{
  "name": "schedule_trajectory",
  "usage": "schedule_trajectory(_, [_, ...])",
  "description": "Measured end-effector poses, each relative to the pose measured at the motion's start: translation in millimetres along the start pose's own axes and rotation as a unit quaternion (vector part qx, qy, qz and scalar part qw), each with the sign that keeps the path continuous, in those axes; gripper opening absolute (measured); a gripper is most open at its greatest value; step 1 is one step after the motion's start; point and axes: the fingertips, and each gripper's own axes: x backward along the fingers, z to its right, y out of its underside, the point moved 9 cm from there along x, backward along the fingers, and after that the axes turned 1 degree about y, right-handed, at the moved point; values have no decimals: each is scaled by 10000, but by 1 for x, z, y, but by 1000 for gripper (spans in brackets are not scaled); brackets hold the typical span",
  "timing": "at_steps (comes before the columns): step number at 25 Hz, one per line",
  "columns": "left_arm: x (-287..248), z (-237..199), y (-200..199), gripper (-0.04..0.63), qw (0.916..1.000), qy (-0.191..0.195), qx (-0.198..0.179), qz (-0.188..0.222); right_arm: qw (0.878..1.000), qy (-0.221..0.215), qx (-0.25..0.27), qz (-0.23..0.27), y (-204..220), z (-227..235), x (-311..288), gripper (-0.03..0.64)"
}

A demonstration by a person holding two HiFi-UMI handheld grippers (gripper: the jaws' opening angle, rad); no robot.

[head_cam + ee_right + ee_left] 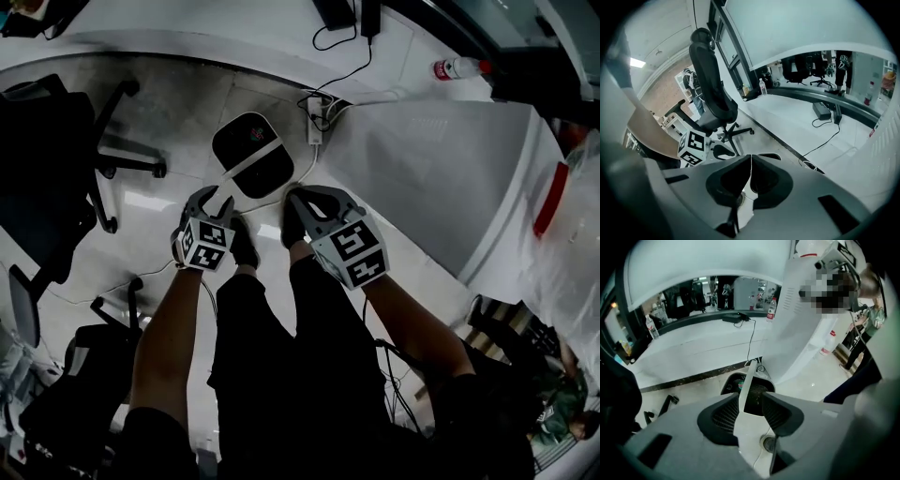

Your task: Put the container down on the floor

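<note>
Leftmost, dark office chairs [56, 159] standing on the pale tiled floor [178, 103]. Next along, the left gripper [211, 201], held in the person's left hand, pointing steeply down, with its marker cube [205, 244] facing up. Jaws spread wide in the left gripper view, clamping nothing. Between them a thin white handle [749, 376], nearer the pad on that view's left and well clear of the other, squeezed by neither.

Just past those tips and slightly to the right, the container [251, 155], set flat on the floor. Dark in the middle with a white rim, and the handle slanting from it back toward the left gripper.

Right of that, the right gripper [306, 201], also pointing down and near the container's closer edge. Jaws brought together in the right gripper view, tips meeting with only a hairline between, nothing caught there and no hold on the container.

Beyond the container, a white power strip [316, 122] lying on the floor, with dark cables [349, 75] trailing away from it. Further right, a broad white table [441, 169]. Behind it, a bottle [457, 67] with a red label, lying on its side. At the far right edge, crumpled clear plastic [572, 262].
</note>
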Motion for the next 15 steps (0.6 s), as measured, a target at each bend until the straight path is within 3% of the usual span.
schedule_trajectory(10, [101, 19, -42, 70, 9920, -401, 660, 997, 9996, -15, 117, 253, -37, -17, 51, 9])
schedule_trajectory(15, [150, 18, -71, 12, 9800, -595, 1071, 1568, 9985, -36, 257, 492, -63, -19, 75, 9])
